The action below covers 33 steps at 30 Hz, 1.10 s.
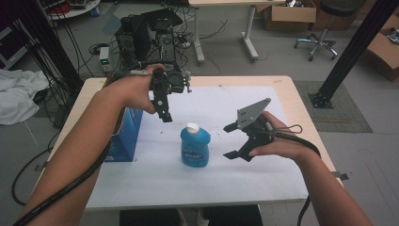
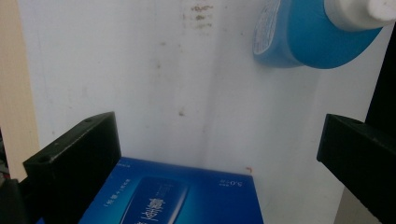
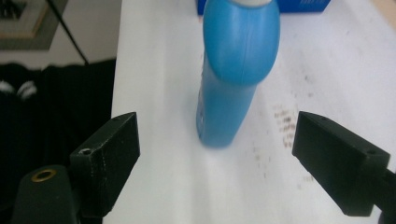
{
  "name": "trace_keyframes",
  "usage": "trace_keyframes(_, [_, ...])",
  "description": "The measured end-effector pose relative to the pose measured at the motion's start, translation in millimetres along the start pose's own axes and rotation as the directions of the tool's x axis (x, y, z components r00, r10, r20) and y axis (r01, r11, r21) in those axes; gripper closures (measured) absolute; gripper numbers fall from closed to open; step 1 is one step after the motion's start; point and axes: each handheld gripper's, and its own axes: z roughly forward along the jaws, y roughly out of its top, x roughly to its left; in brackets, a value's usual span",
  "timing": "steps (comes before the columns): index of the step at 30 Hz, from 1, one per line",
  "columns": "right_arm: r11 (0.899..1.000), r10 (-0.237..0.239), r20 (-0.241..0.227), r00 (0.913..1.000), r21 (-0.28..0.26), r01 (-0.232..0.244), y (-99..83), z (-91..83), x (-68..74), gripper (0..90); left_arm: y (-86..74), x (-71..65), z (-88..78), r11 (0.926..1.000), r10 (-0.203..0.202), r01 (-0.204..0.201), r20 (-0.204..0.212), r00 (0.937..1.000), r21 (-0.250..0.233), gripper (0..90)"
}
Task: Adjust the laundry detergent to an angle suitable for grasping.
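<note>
A blue bottle (image 1: pixel 195 146) with a white cap stands upright in the middle of the white table sheet (image 1: pixel 263 174). A blue box (image 1: pixel 127 134) stands at the sheet's left edge. My left gripper (image 1: pixel 164 114) hangs above the sheet between box and bottle and points down. In the left gripper view it is open (image 2: pixel 219 140), with the box (image 2: pixel 187 196) below it and the bottle (image 2: pixel 317 37) farther off. My right gripper (image 1: pixel 230 141) sits just right of the bottle and faces it. It is open (image 3: pixel 217 133), jaws spread wider than the bottle (image 3: pixel 238 70) ahead of them, with no contact.
Behind the table's far edge stand a black computer tower (image 1: pixel 141 35) and tangled cables. A black post (image 1: pixel 348 52) rises at the right, with cardboard boxes (image 1: pixel 289 14) and a stool (image 1: pixel 324 28) beyond. A white cloth (image 1: pixel 19 94) lies on the floor at the left.
</note>
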Motion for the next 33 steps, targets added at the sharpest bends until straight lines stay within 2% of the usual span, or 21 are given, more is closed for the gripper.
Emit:
trace_keyframes(1, [1.000,-0.008,-0.001,1.0000,0.025,0.008,1.6,-3.1,0.2,15.1,0.0,0.1,-0.1,1.0000,-0.001,0.001,-0.001,1.0000,-0.001,0.0])
trace_keyframes(2, [0.997,-0.017,-0.005,0.9999,0.078,0.017,5.0,-8.7,0.6,15.2,0.2,0.2,-0.5,1.0000,-0.003,0.003,0.000,1.0000,0.002,0.1])
trace_keyframes(3, [0.997,-0.017,-0.005,0.9999,0.078,0.017,5.0,-8.7,0.6,15.2,0.4,0.2,-0.6,1.0000,-0.003,0.003,0.000,1.0000,0.000,0.1])
trace_keyframes(7, [0.983,-0.031,-0.020,0.9993,0.183,0.034,10.7,-19.9,-0.4,15.2,3.1,0.0,-2.6,0.9999,0.006,-0.006,-0.001,1.0000,0.009,0.1])
trace_keyframes(9, [0.973,-0.034,-0.030,0.9990,0.228,0.040,13.5,-25.1,-0.8,15.2,3.8,-0.7,-2.9,0.9999,0.001,-0.001,0.000,1.0000,0.011,0.0])
trace_keyframes(10, [0.962,-0.044,-0.042,0.9982,0.269,0.054,16.2,-29.4,-1.6,15.3,4.4,-0.7,-3.2,0.9999,0.007,-0.007,-0.003,1.0000,0.012,0.0])
trace_keyframes(11, [0.962,-0.044,-0.042,0.9982,0.269,0.054,16.2,-29.4,-1.6,15.3,4.7,-0.6,-3.7,0.9998,0.008,-0.008,-0.001,1.0000,0.016,0.0])
trace_keyframes(12, [0.957,-0.044,-0.045,0.9980,0.285,0.055,17.2,-31.1,-1.7,15.3,4.8,-0.7,-4.2,0.9998,0.009,-0.009,-0.004,1.0000,0.015,0.0])
trace_keyframes(15, [0.938,-0.028,-0.052,0.9983,0.343,0.044,20.2,-37.4,-3.4,15.3,5.0,-0.2,-6.1,0.9999,0.008,-0.008,-0.005,1.0000,0.014,0.1])
trace_keyframes(16, [0.927,-0.025,-0.052,0.9983,0.371,0.043,21.2,-39.8,-5.5,15.4,5.1,-0.1,-6.5,0.9998,0.009,-0.009,-0.006,0.9999,0.016,0.0])
trace_keyframes(17, [0.927,-0.025,-0.052,0.9983,0.371,0.043,21.2,-39.8,-5.5,15.4,5.2,0.0,-6.8,0.9998,0.009,-0.009,-0.005,0.9999,0.017,0.0])
trace_keyframes(24, [0.887,-0.014,-0.052,0.9985,0.459,0.036,21.8,-42.8,-10.8,15.6,6.6,-0.2,-5.1,0.9997,0.012,-0.012,-0.001,0.9999,0.023,0.1])
trace_keyframes(28, [0.875,-0.016,-0.056,0.9983,0.482,0.041,20.9,-41.9,-11.4,15.7,7.2,-0.3,-4.4,0.9995,0.014,-0.014,0.001,0.9999,0.028,0.0])
trace_keyframes(33, [0.854,-0.019,-0.064,0.9978,0.518,0.049,19.8,-39.6,-12.4,15.8,7.7,-1.1,-5.8,0.9993,0.017,-0.017,0.003,0.9999,0.034,0.1])
